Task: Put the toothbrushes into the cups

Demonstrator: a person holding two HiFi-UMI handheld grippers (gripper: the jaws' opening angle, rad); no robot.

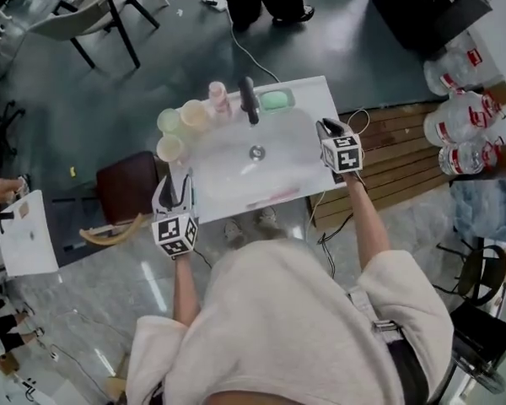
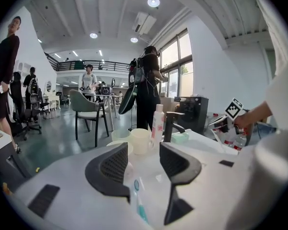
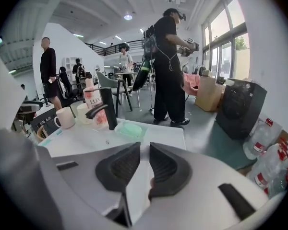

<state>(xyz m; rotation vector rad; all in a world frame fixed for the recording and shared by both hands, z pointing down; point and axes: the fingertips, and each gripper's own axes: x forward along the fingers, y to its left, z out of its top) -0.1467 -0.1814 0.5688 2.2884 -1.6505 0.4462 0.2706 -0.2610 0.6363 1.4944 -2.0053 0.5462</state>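
Note:
Three pale cups (image 1: pixel 170 148) (image 2: pixel 141 140) stand at the back left of the white sink counter (image 1: pixel 295 87), beside a pink bottle (image 1: pixel 218 98) and a black faucet (image 1: pixel 250 99). A pink toothbrush (image 1: pixel 274 197) lies on the sink's front rim. My left gripper (image 1: pixel 175 186) (image 2: pixel 143 150) is open at the counter's front left corner. A teal toothbrush (image 2: pixel 139 202) lies on the counter under its jaws, untouched. My right gripper (image 1: pixel 329 129) (image 3: pixel 145 150) hangs over the counter's right edge, jaws nearly together on a thin toothbrush handle (image 3: pixel 150 185), of which only a pinkish bit shows.
A green soap (image 1: pixel 276 100) (image 3: pixel 129 129) lies behind the basin. A brown stool (image 1: pixel 126 188) stands left of the sink, a wooden pallet (image 1: pixel 396 150) and water bottles (image 1: pixel 464 99) to the right. A person in black (image 3: pixel 168 71) and chairs (image 2: pixel 89 109) stand beyond.

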